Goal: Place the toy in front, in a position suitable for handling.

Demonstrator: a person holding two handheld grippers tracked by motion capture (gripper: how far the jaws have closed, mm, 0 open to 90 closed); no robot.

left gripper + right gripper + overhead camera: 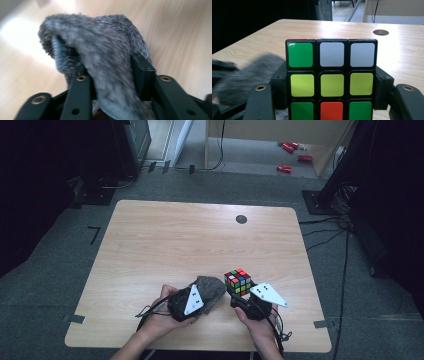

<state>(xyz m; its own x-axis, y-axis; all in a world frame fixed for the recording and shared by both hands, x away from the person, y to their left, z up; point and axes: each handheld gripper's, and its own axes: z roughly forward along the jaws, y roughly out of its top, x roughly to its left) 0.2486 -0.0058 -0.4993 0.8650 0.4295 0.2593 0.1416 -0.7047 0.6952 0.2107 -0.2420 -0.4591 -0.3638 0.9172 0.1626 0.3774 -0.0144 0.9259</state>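
On the near part of the desk [150, 245] a person's two hands each hold a tool. The left tool [202, 295] sits left of centre near the front edge, with a grey fuzzy cloth [212, 287] bunched at its tip and resting on the wood. In the left gripper view the cloth [100, 55] hangs as a thick fold between the two black jaws, draping over the inner side of the left one and reaching the pad of the right one; the picture is blurred, so whether the pads press on the cloth cannot be told. The right tool [235, 296] is just right of the cloth and is clenched on a cube [238, 281] with coloured stickers, which stands with its top above the jaws. In the right gripper view the cube [331, 75] is square to the camera, its two side faces clamped by the pads at the height of the middle row: green, white, white on top, three yellow-green squares in the middle, green, orange, green below. The cloth [249, 75] shows as a grey blur just left of the cube, close to the left jaw. Cloth and cube lie just beside each other near the desk's front edge. A dark round hole [241, 219] sits toward the far right of the desk, well apart from both things.
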